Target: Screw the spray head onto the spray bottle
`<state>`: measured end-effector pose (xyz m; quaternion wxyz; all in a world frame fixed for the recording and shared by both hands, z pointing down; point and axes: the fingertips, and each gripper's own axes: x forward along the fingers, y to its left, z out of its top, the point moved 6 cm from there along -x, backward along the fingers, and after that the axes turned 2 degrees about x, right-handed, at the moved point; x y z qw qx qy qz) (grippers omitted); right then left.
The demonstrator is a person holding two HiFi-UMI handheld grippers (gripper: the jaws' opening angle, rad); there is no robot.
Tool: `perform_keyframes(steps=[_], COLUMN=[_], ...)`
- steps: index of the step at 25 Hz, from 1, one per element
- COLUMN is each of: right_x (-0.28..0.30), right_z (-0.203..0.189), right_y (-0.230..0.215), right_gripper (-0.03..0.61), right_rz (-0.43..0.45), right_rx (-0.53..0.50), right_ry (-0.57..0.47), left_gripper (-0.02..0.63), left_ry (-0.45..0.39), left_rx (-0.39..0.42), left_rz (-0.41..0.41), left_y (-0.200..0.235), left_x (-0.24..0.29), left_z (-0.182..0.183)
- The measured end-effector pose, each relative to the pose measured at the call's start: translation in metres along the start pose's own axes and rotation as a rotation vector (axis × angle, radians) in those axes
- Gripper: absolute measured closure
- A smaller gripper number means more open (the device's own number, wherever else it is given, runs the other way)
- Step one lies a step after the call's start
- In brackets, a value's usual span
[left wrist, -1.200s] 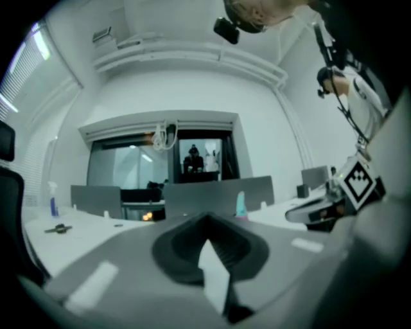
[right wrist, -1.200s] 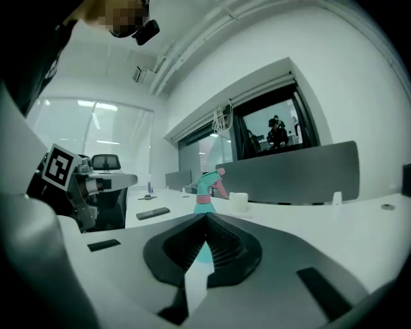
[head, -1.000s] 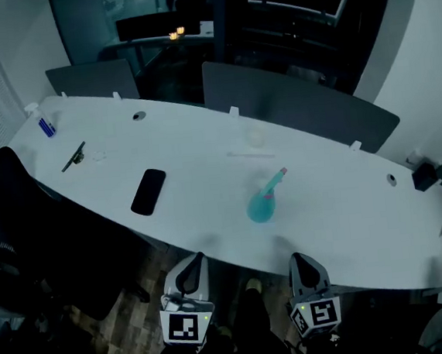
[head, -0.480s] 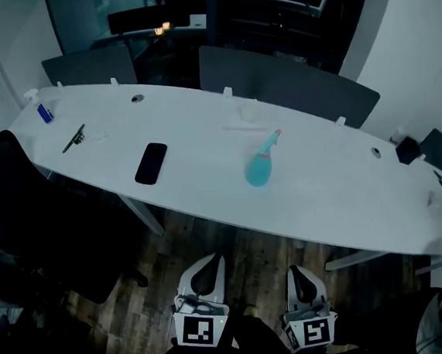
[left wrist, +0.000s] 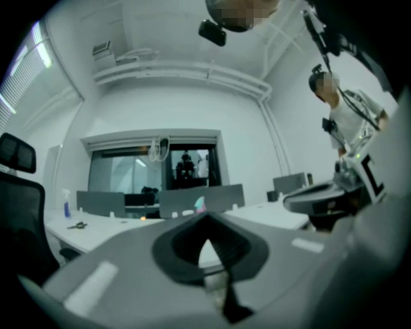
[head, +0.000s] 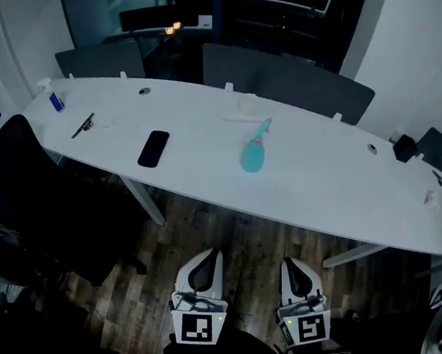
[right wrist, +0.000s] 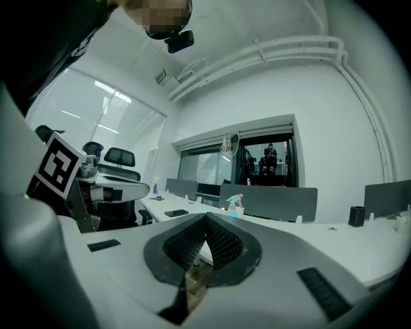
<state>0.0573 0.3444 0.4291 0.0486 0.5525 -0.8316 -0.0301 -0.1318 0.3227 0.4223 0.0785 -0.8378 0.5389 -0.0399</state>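
Translucent teal spray bottle (head: 252, 156), rounded body, stands on the white table (head: 330, 181), upper centre of the head view. The spray head (head: 263, 126), teal with a pink nozzle tip, sits on its neck. Tightness of the thread cannot be told. In the right gripper view it appears small, mid-frame, upright.

On the table (head: 339, 192) the spray bottle (head: 253, 152) stood near the middle. The phone (head: 154, 148) lay at its nine o'clock, and a small bottle (head: 55, 100) at ten o'clock, by the far end. At six o'clock (off the table, over the floor) were the left gripper (head: 206, 261) and the right gripper (head: 289, 267), side by side.
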Motion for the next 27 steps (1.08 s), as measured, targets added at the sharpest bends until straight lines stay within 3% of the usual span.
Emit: perform_keyframes(steps=[10, 19, 27], right_x=[-0.053, -0.075, -0.074], right_z=[-0.002, -0.003, -0.006], right_y=[0.000, 0.009, 0.029], right_gripper=[0.575, 0.575, 0.575], right_rz=[0.053, 0.038, 0.026], right_rx=[0.003, 0.010, 0.009], right_ry=[-0.033, -0.032, -0.033], left_gripper=[0.611, 0.611, 0.611], left_ry=[0.005, -0.003, -0.010], left_rx=[0.023, 0.024, 0.064], left_rz=[0.060, 0.025, 0.000], left_y=[-0.044, -0.063, -0.047], left_x=[-0.048, -0.066, -0.074], left_z=[0.013, 0.017, 0.015])
